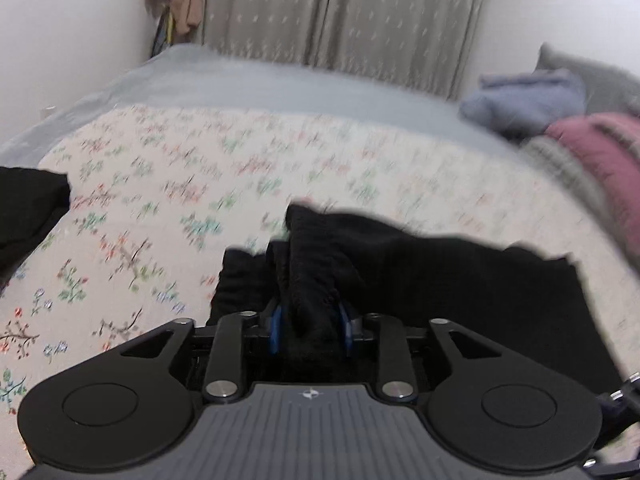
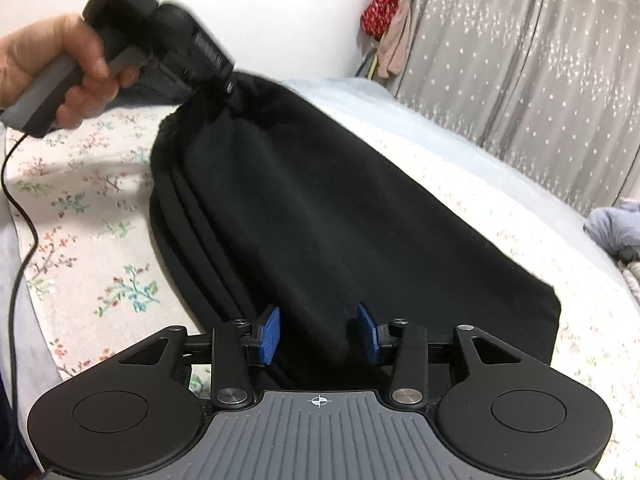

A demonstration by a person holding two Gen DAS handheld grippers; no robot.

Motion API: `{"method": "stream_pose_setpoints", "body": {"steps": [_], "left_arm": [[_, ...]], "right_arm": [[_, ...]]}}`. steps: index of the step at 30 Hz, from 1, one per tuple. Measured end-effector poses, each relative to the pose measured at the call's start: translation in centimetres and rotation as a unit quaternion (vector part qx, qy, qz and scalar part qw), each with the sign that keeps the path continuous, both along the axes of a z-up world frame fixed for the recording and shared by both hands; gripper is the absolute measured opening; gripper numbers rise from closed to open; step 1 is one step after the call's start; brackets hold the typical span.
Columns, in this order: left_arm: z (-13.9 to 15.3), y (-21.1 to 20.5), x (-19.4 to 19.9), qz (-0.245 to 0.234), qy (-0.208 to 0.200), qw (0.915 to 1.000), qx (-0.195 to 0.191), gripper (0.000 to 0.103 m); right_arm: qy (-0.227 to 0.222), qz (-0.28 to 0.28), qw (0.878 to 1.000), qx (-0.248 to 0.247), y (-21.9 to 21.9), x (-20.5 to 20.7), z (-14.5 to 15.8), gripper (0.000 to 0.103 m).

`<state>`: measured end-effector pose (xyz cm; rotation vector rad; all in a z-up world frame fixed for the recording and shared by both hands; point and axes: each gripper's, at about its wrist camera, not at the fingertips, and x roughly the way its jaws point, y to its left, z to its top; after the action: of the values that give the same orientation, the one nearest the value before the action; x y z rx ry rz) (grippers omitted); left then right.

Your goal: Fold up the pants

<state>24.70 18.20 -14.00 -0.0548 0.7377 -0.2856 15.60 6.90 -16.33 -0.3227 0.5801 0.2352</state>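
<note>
Nearest, a bunched ridge of the black knit pants (image 2: 320, 208) is clamped between the blue pads of the right gripper (image 2: 319, 334). Farther off, a gathered edge is pinched by the left gripper (image 1: 310, 326), held in a hand (image 2: 52, 76). The garment is spread on the floral bedspread (image 1: 160, 184). Both corners should be carried together, level and taut, so the layers are stacked squarely.

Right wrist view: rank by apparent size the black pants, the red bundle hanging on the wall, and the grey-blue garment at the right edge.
1. black pants, by far the largest, filling the middle of the frame.
2 and 3. grey-blue garment and red bundle look about alike; the garment is cut off by the frame edge, so no ranking.
</note>
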Motion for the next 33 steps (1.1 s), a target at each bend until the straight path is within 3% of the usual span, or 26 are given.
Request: {"method": "stream_pose_setpoints", "body": {"steps": [2,4,6,10,13,15,17,19,21,26,29,33], "left_arm": [[0.1,0.3,0.0,0.003,0.003,0.9999,-0.010,0.036],[0.4,1.1,-0.1,0.020,0.005,0.9996,-0.018,0.061],[1.1,2.0,-0.5,0.049,-0.015,0.9985,-0.018,0.070],[3.0,2.7,-2.3,0.062,-0.077,0.9942,-0.044,0.067],[4.5,2.3,-3.6,0.086,-0.122,0.9887,-0.021,0.063],[4.8,2.7,-3.4,0.111,-0.124,0.9859,-0.018,0.060],[4.8,3.0,-3.3,0.094,-0.119,0.9873,-0.048,0.060],[4.6,2.0,-3.4,0.050,-0.109,0.9896,-0.080,0.060],[4.0,-0.1,-3.4,0.010,-0.092,0.9923,-0.083,0.060],[1.3,-4.7,-2.8,-0.001,-0.041,0.9991,0.011,0.060],[0.6,-5.7,-2.8,0.004,-0.036,0.9973,0.064,0.057],[-0.4,-5.6,-2.8,0.012,-0.025,0.9947,0.099,0.052]], "right_arm": [[0.005,-0.001,1.000,0.013,-0.4,0.1,0.2,0.041],[0.005,-0.005,0.999,0.037,-1.1,0.1,0.7,0.041],[0.007,-0.018,0.997,0.077,-2.6,0.2,1.3,0.041],[0.013,-0.054,0.985,0.166,-5.7,0.6,2.0,0.041],[0.011,-0.072,0.968,0.242,-7.8,0.5,2.5,0.041],[-0.002,-0.077,0.951,0.299,-9.3,0.1,3.1,0.041],[-0.010,-0.084,0.941,0.328,-10.3,-0.2,3.5,0.041],[-0.009,-0.099,0.942,0.321,-10.8,-0.1,3.4,0.041],[0.011,-0.113,0.947,0.302,-10.9,0.3,2.9,0.041],[0.077,-0.105,0.967,0.217,-8.0,1.0,0.0,0.041],[0.069,-0.088,0.979,0.172,-6.5,-0.2,-0.5,0.041],[0.076,-0.082,0.979,0.169,-6.5,-1.3,-0.8,0.041]]}}
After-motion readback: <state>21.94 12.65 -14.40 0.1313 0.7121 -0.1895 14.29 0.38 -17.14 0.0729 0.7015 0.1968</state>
